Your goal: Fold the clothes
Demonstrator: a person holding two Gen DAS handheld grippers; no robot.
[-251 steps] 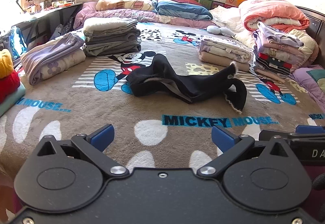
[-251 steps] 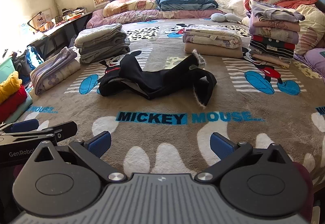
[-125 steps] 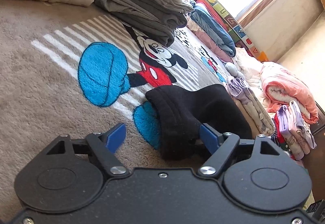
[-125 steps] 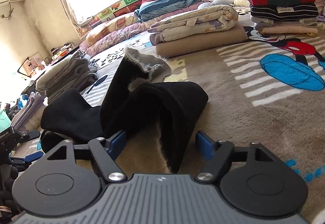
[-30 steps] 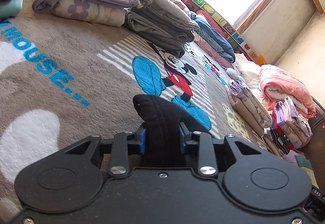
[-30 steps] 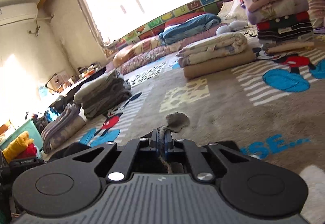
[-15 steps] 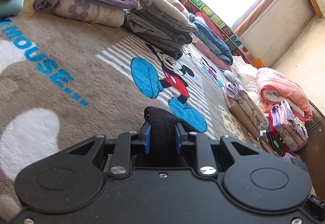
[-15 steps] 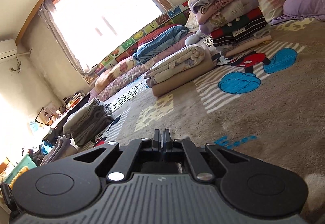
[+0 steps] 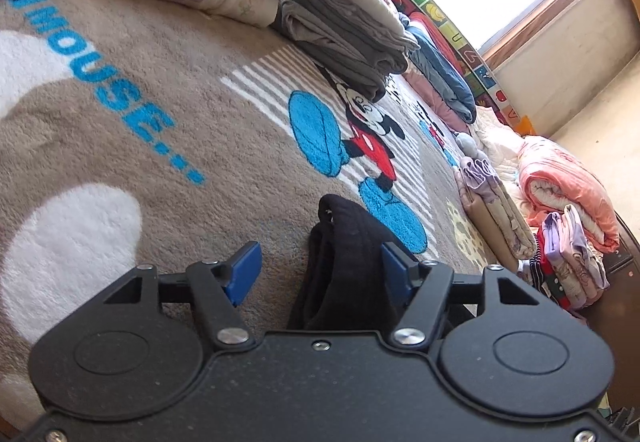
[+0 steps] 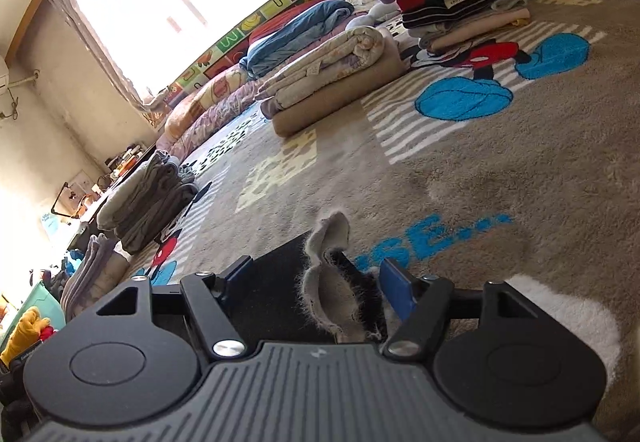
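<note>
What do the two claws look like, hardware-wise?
Both are black, with two round hubs, angled linkage arms, silver screws and blue pads. The left claw has a flat, speckled black body; the right claw has a ribbed grey one with a small mark. No cables, sleeves or hands are visible.

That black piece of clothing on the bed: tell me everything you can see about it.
The black garment looks thick and soft, with a ribbed band at one end and a frayed grey fleecy lining at the other. It lies on the brown cartoon blanket, bunched at both ends. Each end sits between open blue pads: the left gripper and right gripper have just opened and let go.
</note>
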